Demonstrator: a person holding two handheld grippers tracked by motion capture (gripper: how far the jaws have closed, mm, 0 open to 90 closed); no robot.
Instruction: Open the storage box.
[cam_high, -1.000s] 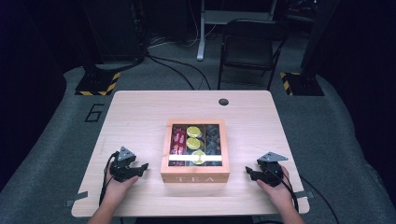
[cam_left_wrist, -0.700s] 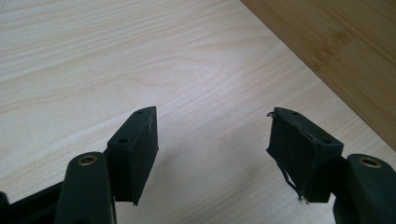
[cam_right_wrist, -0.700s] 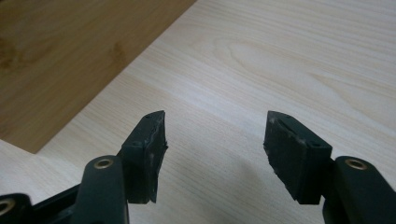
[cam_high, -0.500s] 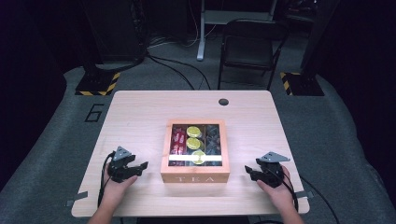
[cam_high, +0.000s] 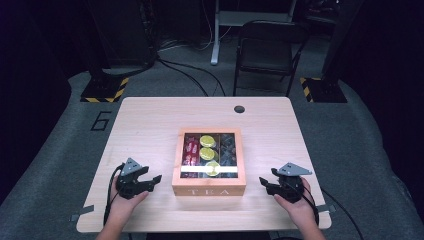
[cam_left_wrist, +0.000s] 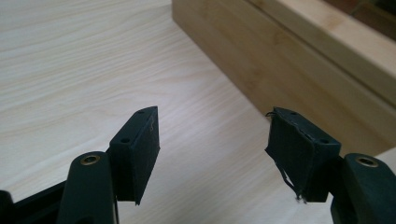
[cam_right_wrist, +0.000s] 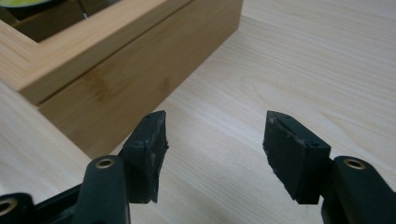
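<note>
A wooden tea box (cam_high: 209, 186) marked TEA stands at the table's middle front, its window lid showing red, yellow and dark tea packets. My left gripper (cam_high: 155, 180) rests on the table to the box's left, open and empty, jaws aimed at the box. In the left gripper view the gripper (cam_left_wrist: 212, 135) has the box wall (cam_left_wrist: 289, 74) just beyond. My right gripper (cam_high: 264, 183) lies to the box's right, also open and empty. The right gripper view has the gripper (cam_right_wrist: 215, 140) facing the box's corner (cam_right_wrist: 140, 70).
The light wooden table (cam_high: 150, 125) has a round cable hole (cam_high: 239, 109) at the back. A folding chair (cam_high: 265, 50) and stand bases with striped tape (cam_high: 107, 90) sit on the grey floor behind. Cables trail from both grippers off the front edge.
</note>
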